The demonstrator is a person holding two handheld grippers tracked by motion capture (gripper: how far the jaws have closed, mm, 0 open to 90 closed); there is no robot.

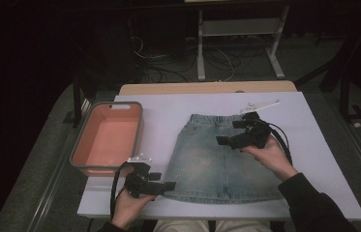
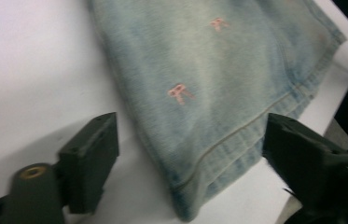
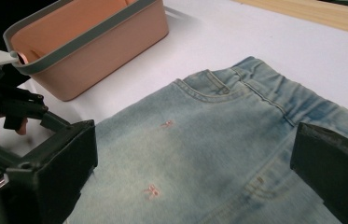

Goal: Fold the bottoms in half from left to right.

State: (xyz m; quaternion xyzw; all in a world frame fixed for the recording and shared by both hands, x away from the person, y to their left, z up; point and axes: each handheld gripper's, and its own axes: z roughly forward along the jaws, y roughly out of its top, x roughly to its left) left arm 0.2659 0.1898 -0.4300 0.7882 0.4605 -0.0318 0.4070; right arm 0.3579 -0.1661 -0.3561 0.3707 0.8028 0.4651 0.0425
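Both fingers of the left gripper (image 1: 164,186) stand apart, one on each side of the near left corner of the denim skirt (image 1: 219,157). They are not pinching it. In the left gripper view the hem corner (image 2: 195,186) lies between the two black fingers (image 2: 90,158) with white showing on both sides. The right gripper (image 1: 231,131) is open wide too. It hangs over the top part of the skirt and holds nothing.

The skirt lies flat in the middle of the white board (image 1: 313,164). Its waistband (image 1: 212,119) points away from the person and its wide hem points toward the person. So its long way runs from near to far, and the hem is the widest part. Little pink marks (image 3: 152,190) dot the blue cloth.

A pink tub (image 1: 108,137) with a grey rim sits on the left side of the board, beside the skirt but not touching it. It looks empty inside. A small white thing (image 1: 260,105) lies on the board just past the waistband, near the right gripper. It is too small to tell what it is. A strip of wooden table (image 1: 207,88) shows behind the board. Past that, cables (image 1: 217,60) and the legs of a white stand (image 1: 238,43) rest on the dark floor.

Nothing lies on the skirt, and the tub is well off to the side.
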